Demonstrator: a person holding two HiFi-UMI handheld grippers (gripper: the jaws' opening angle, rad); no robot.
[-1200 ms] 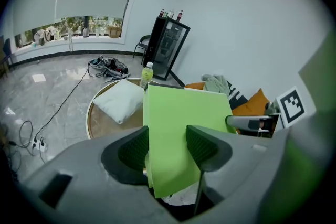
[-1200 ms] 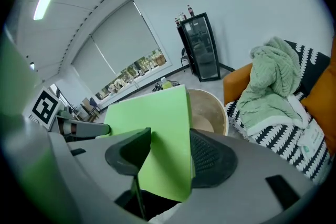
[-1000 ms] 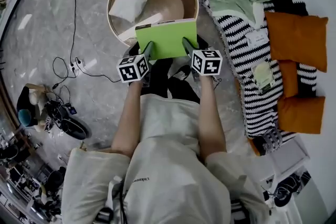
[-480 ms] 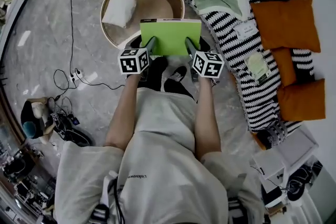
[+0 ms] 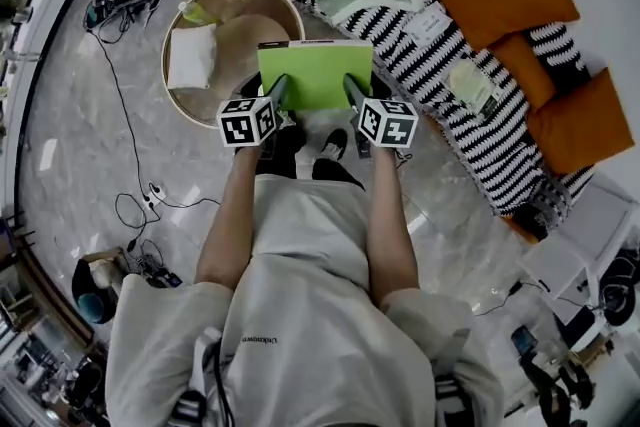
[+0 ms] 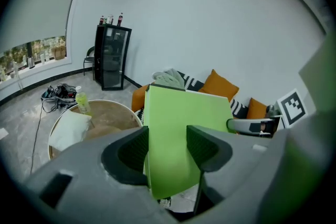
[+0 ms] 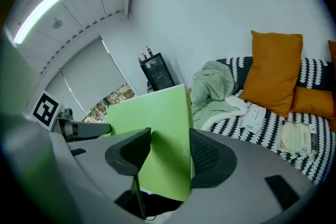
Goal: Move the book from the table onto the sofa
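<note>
While both grippers clamp its edges, left gripper [image 5: 277, 98] and right gripper [image 5: 352, 95] hold the green book [image 5: 315, 73] at upper centre, off the round table [image 5: 185, 105].

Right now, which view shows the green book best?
Head view: the whole green book shows, with the left gripper and right gripper clamped on its near edge. The left gripper view and the right gripper view each show only a foreshortened cover, its lower part hidden behind that gripper's jaws.

Matt bright green paper book cover [image 5: 315, 73], chunky black-and-white striped knit throw [image 5: 490, 145], glossy grey marble floor [image 5: 60, 115].
</note>
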